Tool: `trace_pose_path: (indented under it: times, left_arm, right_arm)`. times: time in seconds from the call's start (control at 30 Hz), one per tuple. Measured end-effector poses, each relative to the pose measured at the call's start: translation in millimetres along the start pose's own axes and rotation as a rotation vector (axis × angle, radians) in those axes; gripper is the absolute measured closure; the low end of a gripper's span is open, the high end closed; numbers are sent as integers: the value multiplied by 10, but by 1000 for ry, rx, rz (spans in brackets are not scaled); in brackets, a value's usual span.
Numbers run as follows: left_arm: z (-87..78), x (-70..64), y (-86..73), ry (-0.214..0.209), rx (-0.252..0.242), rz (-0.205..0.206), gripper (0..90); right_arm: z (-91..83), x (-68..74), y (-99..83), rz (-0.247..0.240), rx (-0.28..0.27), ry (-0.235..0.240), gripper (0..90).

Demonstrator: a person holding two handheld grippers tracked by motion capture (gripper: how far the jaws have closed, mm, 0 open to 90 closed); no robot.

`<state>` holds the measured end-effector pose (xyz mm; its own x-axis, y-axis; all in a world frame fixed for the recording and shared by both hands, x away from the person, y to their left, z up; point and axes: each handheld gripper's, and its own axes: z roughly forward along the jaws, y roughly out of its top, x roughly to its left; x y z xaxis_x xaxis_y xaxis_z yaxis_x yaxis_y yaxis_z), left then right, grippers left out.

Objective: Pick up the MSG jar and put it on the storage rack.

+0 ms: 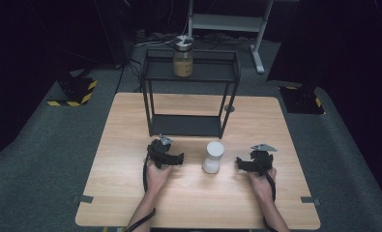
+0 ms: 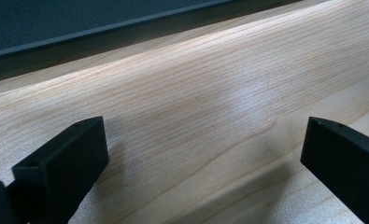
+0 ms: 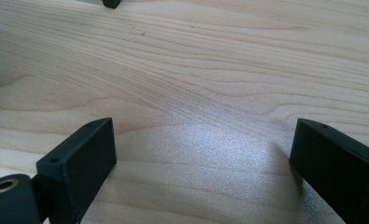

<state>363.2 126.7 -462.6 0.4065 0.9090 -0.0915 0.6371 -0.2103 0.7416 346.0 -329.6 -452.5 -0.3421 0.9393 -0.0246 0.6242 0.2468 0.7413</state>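
Table (image 1: 130, 203) bears rack (image 1: 188, 124), cylinder (image 1: 213, 157)

No readable text, label, brand, number or sign appeared anywhere in the pictures. The white cylinder (image 1: 213, 156) on the desk (image 1: 130, 193) was blank on the side that showed, and the jar (image 1: 183, 56) on the rack's top shelf was too small to tell any lettering. The nearest thing to a sign was the yellow-and-black hazard striping (image 1: 71, 102) on the floor at left, which bore no words.
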Motion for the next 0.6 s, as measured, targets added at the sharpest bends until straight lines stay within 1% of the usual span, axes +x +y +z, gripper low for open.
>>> trace_pose_path:
  times: [0.37, 0.53, 0.6]
  left_arm:
    - [0, 0, 0, 0, 0, 0, 9]
    - [2, -12, 7, 4, 4, 9, 9]
    - [3, -14, 6, 5, 3, 8, 9]
  right_arm:
    - [1, 2, 4, -4, 2, 0, 60]
    - [1, 5, 9, -9, 6, 2, 47]
    - [5, -12, 3, -9, 3, 13, 40]
